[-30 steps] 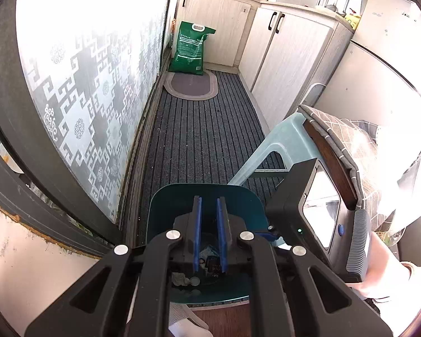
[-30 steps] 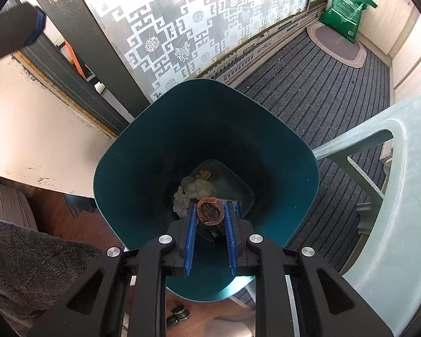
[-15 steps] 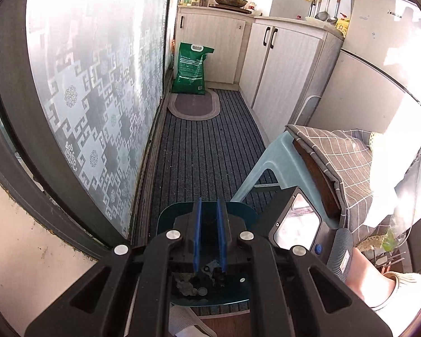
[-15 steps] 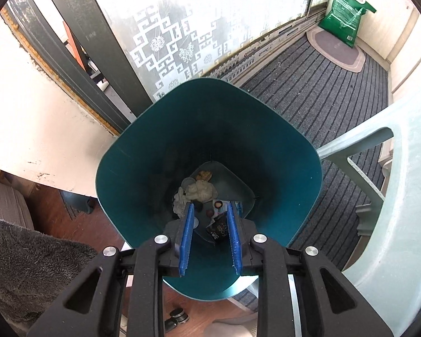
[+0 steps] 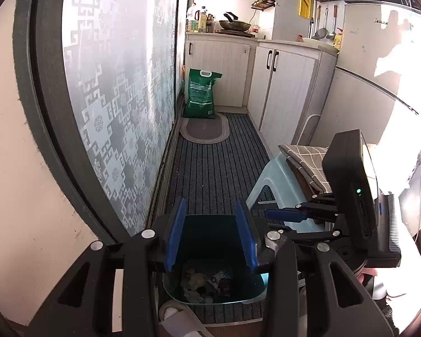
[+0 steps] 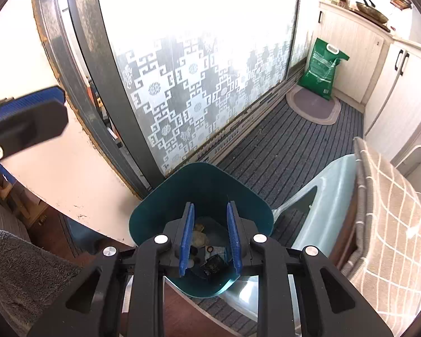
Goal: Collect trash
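Teal plastic bin (image 6: 200,185), item 1: stands on striped grey floor mat (image 5: 216,165), just beside frosted patterned sliding door (image 5: 120,84) and touching or nearly touching pale green plastic stool (image 6: 322,196), which carries a checked cloth (image 6: 390,196). Contents, seen from above in both views: crumpled whitish paper/tissue, small dark wrapper (image 6: 213,264), a few round bits; trash (image 6: 202,238) lies low at bin bottom, plenty of room left. Item 2, right gripper (image 6: 209,238): hangs over bin mouth, blue pads parted, nothing between them; judged empty w/ load already in bin. Item 3, left gripper (image 5: 210,238): also above bin, pads spread wide, nothing held. Step in hand (judgement): drop done, both tools free, next is going for more trash; none visible outside bin in these views, so a look round the room is needed first. Handling notes: lift straight up and clear of rim before swinging, since bin is light and a snagged finger could tip it toward stool; keep the two grippers apart, they are near each other here; keep jaws wide until at next piece. Not trash, leave: green sack (image 5: 200,95) by cabinets (image 5: 283,90), oval mat (image 5: 205,126).
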`<state>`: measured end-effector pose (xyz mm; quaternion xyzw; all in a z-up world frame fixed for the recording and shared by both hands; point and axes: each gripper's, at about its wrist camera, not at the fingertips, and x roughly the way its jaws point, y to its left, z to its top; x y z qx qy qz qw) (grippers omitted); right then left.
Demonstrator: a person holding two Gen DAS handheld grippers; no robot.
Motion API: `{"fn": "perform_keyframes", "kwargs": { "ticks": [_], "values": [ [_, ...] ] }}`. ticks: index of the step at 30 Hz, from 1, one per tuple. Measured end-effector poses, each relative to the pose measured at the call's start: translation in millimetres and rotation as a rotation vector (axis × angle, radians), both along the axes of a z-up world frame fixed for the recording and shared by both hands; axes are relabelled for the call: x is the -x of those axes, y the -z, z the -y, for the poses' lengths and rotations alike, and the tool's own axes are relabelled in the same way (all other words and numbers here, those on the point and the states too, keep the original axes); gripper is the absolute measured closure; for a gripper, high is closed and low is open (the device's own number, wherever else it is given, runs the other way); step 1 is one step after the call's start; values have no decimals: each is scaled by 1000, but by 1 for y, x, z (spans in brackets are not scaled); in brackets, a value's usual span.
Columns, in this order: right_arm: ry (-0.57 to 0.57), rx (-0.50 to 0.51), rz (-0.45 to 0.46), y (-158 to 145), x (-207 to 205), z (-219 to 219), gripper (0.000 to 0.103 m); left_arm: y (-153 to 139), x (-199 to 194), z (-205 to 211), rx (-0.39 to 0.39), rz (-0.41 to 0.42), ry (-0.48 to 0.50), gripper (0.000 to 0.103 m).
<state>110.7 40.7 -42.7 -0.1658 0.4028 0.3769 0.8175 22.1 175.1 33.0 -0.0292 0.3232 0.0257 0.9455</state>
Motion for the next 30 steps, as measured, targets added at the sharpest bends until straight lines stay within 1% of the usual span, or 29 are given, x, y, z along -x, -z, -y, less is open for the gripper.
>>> {"fn": "perform_keyframes", "kwargs": {
  "ticks": [1,3,4,5,6,7,9,10,12,13,15,16,18,20,23,24,27,30],
  "values": [
    [9,-12,18,-8,4,5,79,0,3,2,-3,5,1,56],
    [27,-32,54,-22,14,16,79,-1,8,7,-3,15,3,48],
    [36,-47,62,-28,18,22,79,-1,11,9,-7,24,2,42],
    [46,-58,75,-34,22,29,79,-1,14,11,-13,31,1,39],
    [60,-63,93,-39,27,36,78,-1,16,13,-16,36,-1,36],
    [75,-67,110,-43,32,42,76,-1,19,14,-15,44,-4,31],
    [107,-83,139,-51,41,55,57,-2,24,17,-12,59,-11,25],
    [123,-89,156,-55,46,62,53,-2,27,18,-11,67,-20,18],
    [155,-103,181,-60,54,77,41,-1,32,20,-4,85,-26,13],
    [170,-110,191,-63,59,85,38,-1,34,21,-2,89,-30,9],
    [200,-121,210,-66,66,99,27,0,39,25,-4,95,-32,8],
    [215,-129,220,-68,70,107,25,1,41,28,-9,97,-37,6],
    [237,-143,232,-71,77,122,16,1,45,32,-14,102,-40,5],
    [266,-149,244,-72,83,137,13,2,49,35,-14,103,-42,3],
    [316,-167,258,-71,92,163,5,2,54,38,-4,108,-34,3],
    [338,-172,261,-69,94,170,4,2,56,40,-4,113,-35,3],
    [393,-170,270,-64,100,187,4,0,62,44,-10,129,-44,3],
    [405,-186,274,-62,109,200,4,1,66,46,-10,130,-51,3]
  ]
}}
